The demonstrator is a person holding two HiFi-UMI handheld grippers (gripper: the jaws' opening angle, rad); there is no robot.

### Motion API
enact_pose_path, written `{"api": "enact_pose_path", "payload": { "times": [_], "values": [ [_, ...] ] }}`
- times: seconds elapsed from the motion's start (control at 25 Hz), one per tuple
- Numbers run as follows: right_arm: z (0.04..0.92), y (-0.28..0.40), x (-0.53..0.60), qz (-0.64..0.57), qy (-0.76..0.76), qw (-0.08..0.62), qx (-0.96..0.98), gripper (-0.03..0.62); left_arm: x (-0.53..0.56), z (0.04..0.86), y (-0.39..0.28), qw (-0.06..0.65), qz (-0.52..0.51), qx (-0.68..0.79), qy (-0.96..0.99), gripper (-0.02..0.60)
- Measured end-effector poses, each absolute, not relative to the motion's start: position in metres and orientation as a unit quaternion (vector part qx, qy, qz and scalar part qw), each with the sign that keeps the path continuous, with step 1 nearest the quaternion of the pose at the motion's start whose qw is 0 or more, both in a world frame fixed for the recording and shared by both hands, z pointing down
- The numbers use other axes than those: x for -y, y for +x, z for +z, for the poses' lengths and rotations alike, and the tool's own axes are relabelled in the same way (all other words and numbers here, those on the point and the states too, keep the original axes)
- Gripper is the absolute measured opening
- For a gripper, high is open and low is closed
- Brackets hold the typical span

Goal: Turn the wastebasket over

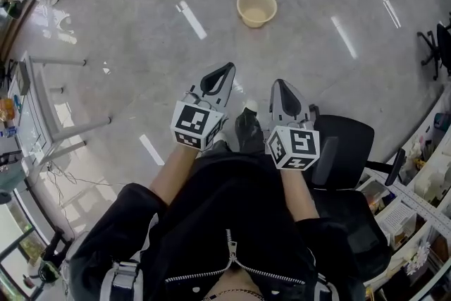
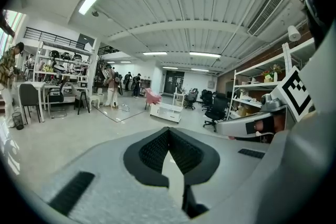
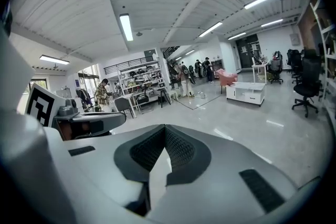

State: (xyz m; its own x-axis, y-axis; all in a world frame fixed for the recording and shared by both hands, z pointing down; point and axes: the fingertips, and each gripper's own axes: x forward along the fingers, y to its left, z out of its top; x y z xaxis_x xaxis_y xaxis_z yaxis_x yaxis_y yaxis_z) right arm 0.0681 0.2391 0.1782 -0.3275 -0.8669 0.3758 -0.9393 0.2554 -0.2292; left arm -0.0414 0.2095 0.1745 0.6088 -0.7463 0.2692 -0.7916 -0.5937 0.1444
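The wastebasket (image 1: 256, 8) is a pale yellow round tub standing on the grey floor with its opening up, some way ahead of both grippers. My left gripper (image 1: 227, 69) and right gripper (image 1: 277, 84) are held side by side at waist height, both shut and with nothing in them. They point roughly level across the room. In the left gripper view the shut jaws (image 2: 169, 131) meet over open floor, and the right gripper (image 2: 262, 123) shows beside them. The right gripper view shows its own shut jaws (image 3: 165, 128) the same way. Neither gripper view shows the wastebasket.
A black office chair (image 1: 345, 144) stands close at my right, with shelving (image 1: 416, 201) behind it. A white table frame (image 1: 53, 106) is at the left. More chairs (image 1: 440, 46) sit at the far right. People, desks (image 2: 52, 97) and a low white cabinet (image 3: 249, 93) are far off.
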Motion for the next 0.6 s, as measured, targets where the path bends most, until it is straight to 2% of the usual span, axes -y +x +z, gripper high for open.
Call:
{"api": "enact_pose_path", "payload": {
  "times": [0.6],
  "values": [
    [0.175,0.107,-0.152,0.199,0.547,0.094,0.807,0.009,-0.135,0.172,-0.004,0.127,0.091,0.462,0.873,0.003]
  ]
}}
